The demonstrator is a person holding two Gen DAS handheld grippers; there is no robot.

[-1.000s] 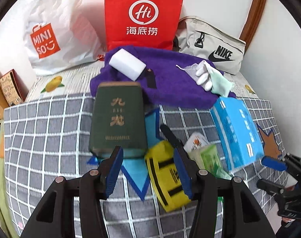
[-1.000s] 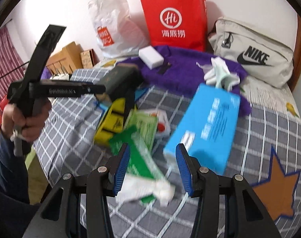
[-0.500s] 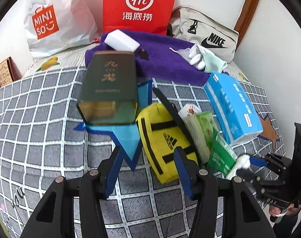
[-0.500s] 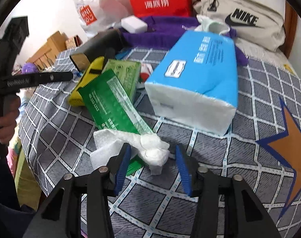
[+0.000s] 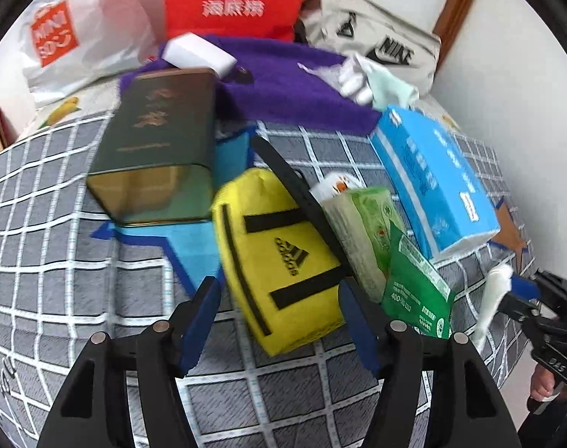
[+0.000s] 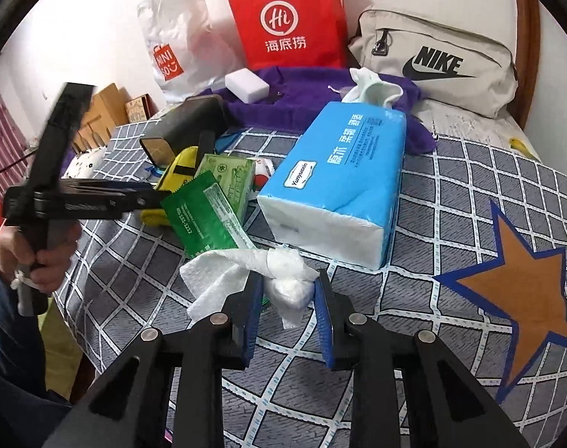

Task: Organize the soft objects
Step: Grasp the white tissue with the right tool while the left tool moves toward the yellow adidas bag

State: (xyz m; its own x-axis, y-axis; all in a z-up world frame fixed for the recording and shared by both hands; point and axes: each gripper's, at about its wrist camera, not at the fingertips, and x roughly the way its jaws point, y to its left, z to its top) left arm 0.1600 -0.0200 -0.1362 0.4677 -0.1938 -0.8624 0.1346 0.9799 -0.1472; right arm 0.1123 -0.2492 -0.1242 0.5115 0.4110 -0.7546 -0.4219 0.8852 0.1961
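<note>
White crumpled tissue [image 6: 283,283] lies on the grey checked bedspread [image 6: 451,194], its knotted end between the blue pads of the right claw [image 6: 289,306]; the jaws are closing, pads at the wad's sides but not plainly pressing. Its loose end spreads left toward a green wrapper [image 6: 205,216]. Just behind sits a blue tissue pack [image 6: 343,175], near a green tissue packet [image 6: 231,179].

Left claw [image 5: 279,321] hangs over the near end of a yellow Adidas pouch [image 5: 279,254], jaws opening, pads apart from the fabric. Dark green tin [image 5: 156,149] lies beside the pouch. Behind: purple cloth [image 5: 283,86] bearing a white block [image 5: 199,54] and a pale glove [image 5: 373,82], then a red paper bag [image 6: 287,18], white plastic bag [image 6: 175,37], beige Nike bag [image 6: 436,63].
</note>
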